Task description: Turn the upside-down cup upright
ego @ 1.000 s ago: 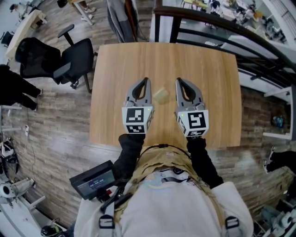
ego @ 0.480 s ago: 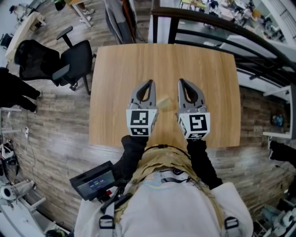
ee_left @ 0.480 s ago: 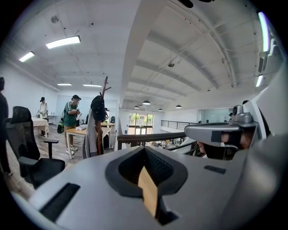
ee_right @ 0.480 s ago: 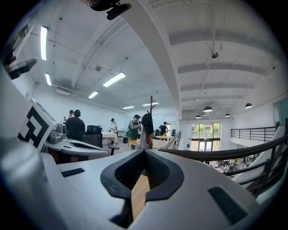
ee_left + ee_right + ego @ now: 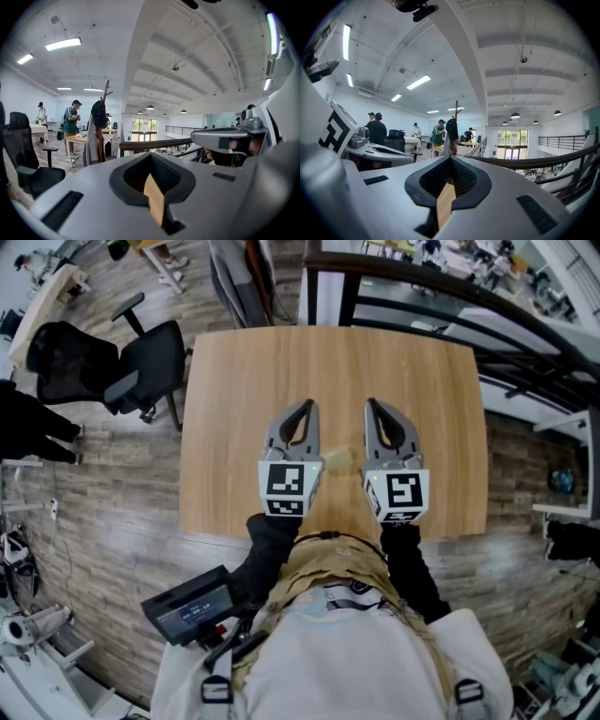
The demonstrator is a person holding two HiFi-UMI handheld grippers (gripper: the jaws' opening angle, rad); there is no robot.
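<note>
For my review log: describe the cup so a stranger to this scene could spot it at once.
Find the light wooden table in the head view. Over its near half, the left gripper and right gripper point forward side by side. The cup is the small, pale yellowish object in the gap between them, unlike the grey grippers flanking it.

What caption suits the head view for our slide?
Seen from above, a person holds the left claw and right claw shut over a wooden table, a pale cup between them.

Head cam down over table (image 5: 234,381); claw cams level.
</note>
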